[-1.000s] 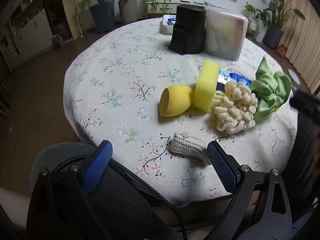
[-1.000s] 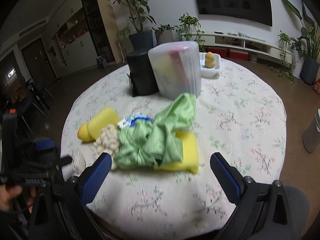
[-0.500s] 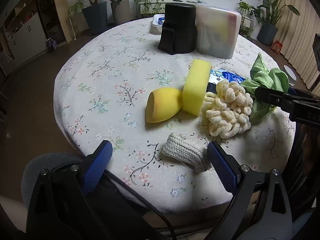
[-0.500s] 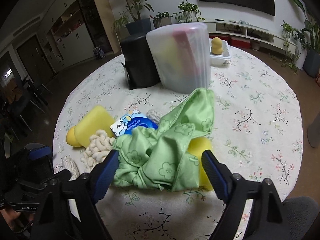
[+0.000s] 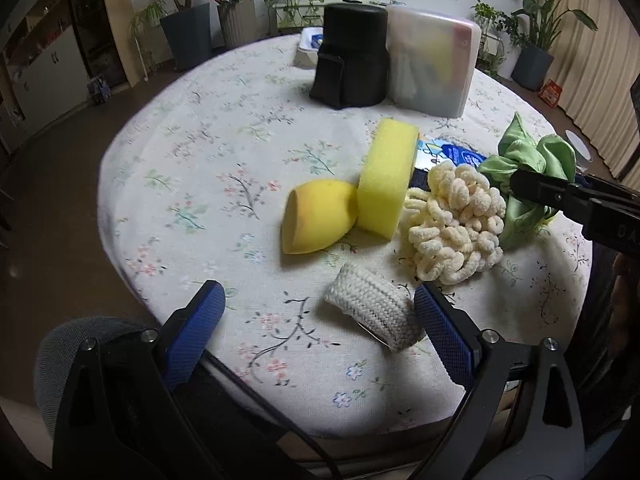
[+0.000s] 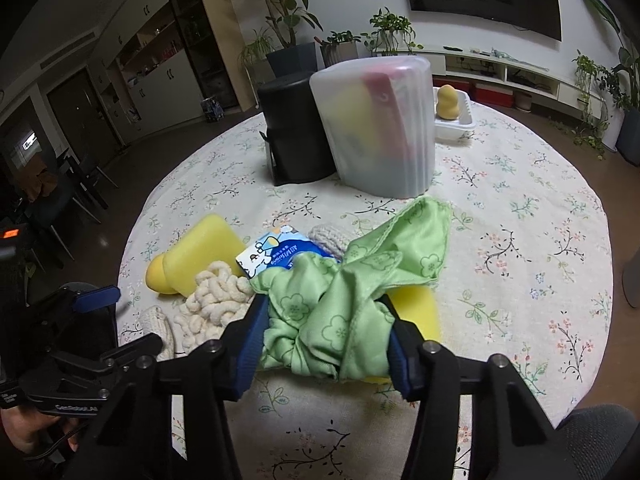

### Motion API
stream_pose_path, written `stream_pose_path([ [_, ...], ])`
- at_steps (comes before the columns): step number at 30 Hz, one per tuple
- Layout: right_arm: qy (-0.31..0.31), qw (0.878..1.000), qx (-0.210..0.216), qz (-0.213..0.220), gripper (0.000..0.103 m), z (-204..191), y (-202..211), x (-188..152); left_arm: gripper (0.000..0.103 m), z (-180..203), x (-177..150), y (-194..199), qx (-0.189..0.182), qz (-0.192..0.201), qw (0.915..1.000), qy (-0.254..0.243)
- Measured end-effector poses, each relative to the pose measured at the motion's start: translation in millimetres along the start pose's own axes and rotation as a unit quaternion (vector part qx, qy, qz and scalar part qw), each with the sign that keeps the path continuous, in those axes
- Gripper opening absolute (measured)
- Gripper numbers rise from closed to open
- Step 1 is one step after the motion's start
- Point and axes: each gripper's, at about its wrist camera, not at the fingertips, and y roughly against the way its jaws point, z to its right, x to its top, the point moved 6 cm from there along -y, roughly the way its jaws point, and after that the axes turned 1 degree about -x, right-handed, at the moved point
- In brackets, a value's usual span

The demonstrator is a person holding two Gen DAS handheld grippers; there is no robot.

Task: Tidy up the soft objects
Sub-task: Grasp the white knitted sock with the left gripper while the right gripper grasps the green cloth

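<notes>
Clamping green cloth (image 6: 332, 312) between both pads of right gripper (image 6: 324, 336), atop yellow sponge (image 6: 416, 308); left gripper (image 5: 320, 320) spread wide, empty, knitted white piece (image 5: 374, 312) against its right pad.

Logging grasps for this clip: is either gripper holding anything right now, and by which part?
The right gripper pinches the green cloth by its bunched near end. The left gripper is open, holding nothing.
</notes>
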Motion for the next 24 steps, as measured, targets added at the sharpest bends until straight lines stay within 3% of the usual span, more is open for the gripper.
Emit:
stream_pose_path([
  [7,0.007,1.000,0.001,0.002,0.051,-1.9,2.5,-0.3,0.095,10.8,-0.2,-13.6,-0.017,-0.023,0.9996,0.000],
  [13,0.012,1.000,-0.001,0.004,0.047,-4.2,4.4,-0.1,0.062,20.0,0.6,-14.0,-0.050,-0.022,0.9985,0.001],
  [17,0.014,1.000,-0.001,0.003,0.046,-6.0,5.9,-0.5,0.032,28.4,2.2,-12.3,-0.066,-0.027,0.9975,0.000],
  [24,0.009,1.000,-0.002,0.008,0.046,-6.7,6.6,-0.4,0.025,29.7,0.5,-7.9,-0.077,-0.033,0.9965,0.011],
])
